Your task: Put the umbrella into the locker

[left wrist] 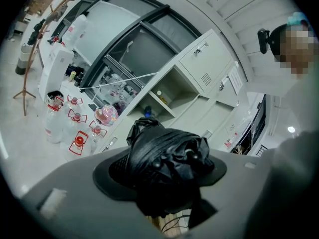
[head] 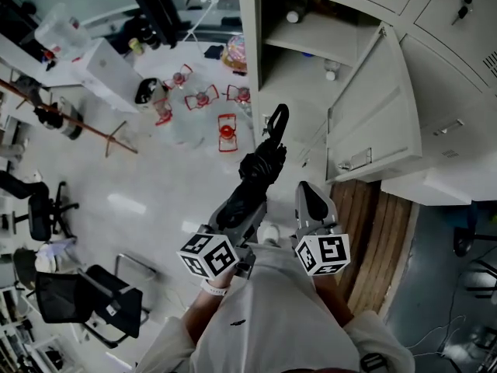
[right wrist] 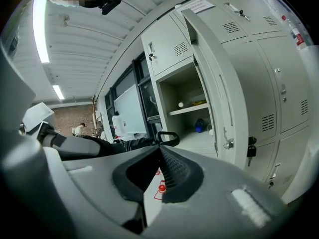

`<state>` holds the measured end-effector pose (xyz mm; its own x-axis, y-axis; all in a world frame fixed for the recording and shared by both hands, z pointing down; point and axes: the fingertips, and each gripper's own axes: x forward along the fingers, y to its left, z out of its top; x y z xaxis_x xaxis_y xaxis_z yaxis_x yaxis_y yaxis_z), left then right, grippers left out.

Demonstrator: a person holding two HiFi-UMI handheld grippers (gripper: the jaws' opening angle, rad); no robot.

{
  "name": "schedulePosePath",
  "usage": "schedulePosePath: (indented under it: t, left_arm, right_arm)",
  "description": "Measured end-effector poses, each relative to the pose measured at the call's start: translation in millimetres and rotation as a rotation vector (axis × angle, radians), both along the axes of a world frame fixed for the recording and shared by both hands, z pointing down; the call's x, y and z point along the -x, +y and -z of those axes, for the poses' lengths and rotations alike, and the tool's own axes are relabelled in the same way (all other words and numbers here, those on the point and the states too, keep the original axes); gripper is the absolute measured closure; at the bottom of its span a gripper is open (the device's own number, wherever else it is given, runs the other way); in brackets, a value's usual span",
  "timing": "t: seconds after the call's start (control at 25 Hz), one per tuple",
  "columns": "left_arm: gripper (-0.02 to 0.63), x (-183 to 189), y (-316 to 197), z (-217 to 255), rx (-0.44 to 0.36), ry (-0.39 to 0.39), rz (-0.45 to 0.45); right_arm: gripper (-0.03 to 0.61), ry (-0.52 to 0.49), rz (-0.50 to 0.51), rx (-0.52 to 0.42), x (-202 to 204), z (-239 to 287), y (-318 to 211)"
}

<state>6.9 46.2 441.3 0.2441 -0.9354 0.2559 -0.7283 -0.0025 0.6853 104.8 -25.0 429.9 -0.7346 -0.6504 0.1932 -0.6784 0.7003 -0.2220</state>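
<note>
A folded black umbrella [head: 260, 169] sticks out forward from my left gripper [head: 241, 205], which is shut on its bundled canopy [left wrist: 164, 161]. Its loop handle [head: 277, 120] points at the open locker compartment [head: 303, 68]. The locker door [head: 373, 119] stands swung out to the right. My right gripper [head: 311, 198] hangs just right of the umbrella with its jaws shut and nothing held. In the right gripper view [right wrist: 160, 151] the umbrella's handle [right wrist: 168, 138] shows ahead on the left, before the open locker [right wrist: 192, 108] and its door [right wrist: 214, 93].
Inside the locker a shelf [head: 311, 37] carries a small bottle [head: 293, 15], and a blue object [right wrist: 200, 125] lies below it. Several water jugs in red holders [head: 203, 98] stand on the floor left of the lockers. Office chairs [head: 85, 294] and a wooden stand [head: 78, 123] are further left.
</note>
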Motion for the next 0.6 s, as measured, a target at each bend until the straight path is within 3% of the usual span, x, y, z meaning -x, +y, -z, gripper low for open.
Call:
schedulePosePath:
  t: [0.6]
  left_arm:
    - [0.301, 50.1, -113.8, -8.2, -0.002, 0.013, -0.104]
  right_arm:
    - [0.577, 0.036, -0.113, 0.038, 45.0, -3.7, -112.6]
